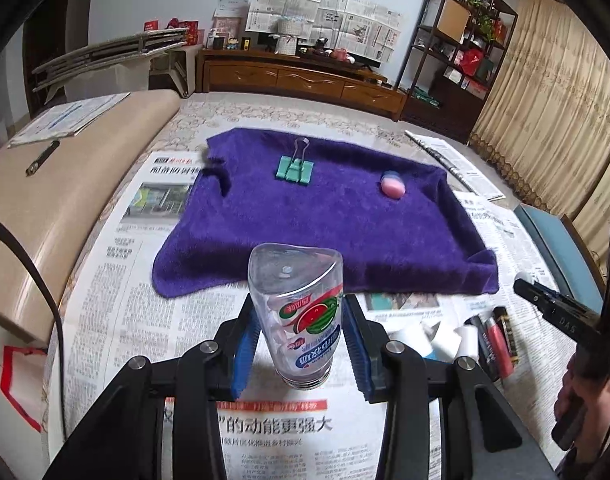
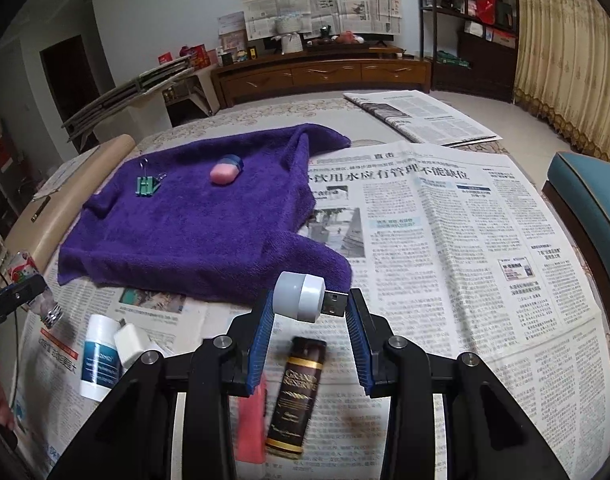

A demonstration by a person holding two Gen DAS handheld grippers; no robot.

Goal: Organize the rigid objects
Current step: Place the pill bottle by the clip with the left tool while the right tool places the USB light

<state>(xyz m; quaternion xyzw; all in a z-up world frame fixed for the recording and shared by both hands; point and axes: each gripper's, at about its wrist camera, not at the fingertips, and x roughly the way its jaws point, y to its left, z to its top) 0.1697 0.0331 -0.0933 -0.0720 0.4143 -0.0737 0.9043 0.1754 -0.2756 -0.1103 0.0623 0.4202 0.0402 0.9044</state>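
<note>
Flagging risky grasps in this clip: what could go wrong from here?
1. The right hand-held gripper pinches the USB light end to end, on its metal plug; it may slip out.
2. The left hand-held gripper holds the clear bottle upside down and tilted; it may twist loose.

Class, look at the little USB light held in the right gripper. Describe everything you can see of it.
The USB light is a small plastic piece with a rounded pale grey dome, a white body and a bare metal plug at its end. It lies sideways, dome to the left, plug to the right, clamped between the blue pads of the right gripper. It is held above the newspaper, just in front of the purple towel.
</note>
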